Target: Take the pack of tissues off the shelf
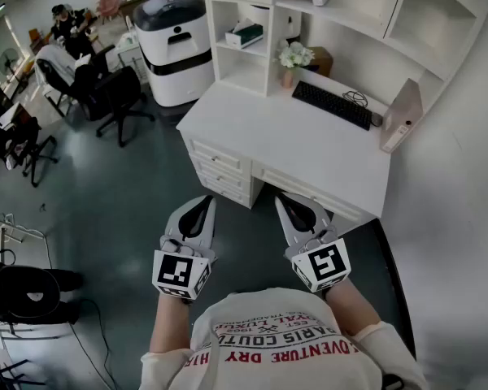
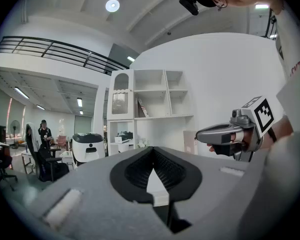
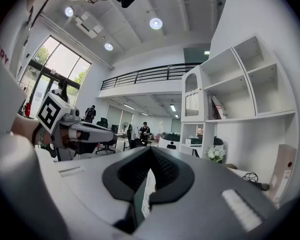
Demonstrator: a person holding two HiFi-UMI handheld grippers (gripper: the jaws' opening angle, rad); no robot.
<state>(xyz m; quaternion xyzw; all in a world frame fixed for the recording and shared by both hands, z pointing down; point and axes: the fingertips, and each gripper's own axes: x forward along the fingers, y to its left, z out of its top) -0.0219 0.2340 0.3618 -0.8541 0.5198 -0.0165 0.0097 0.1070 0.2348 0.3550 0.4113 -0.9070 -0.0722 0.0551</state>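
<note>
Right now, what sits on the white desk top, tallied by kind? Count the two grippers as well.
Keyboard: 1
Pot of white flowers: 1
Brown box: 1
Upright file holder: 1
Small grey thing at the keyboard's end, perhaps a mouse: 1
Grippers, the left gripper and the right gripper, both shut and empty: 2
Total: 7

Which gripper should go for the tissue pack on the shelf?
Left gripper, marginally. It and the right gripper are both shut, empty, short of the desk. The tissue pack sits just left of the left gripper's jaw line; in the right gripper view it lies further off-axis.
</note>
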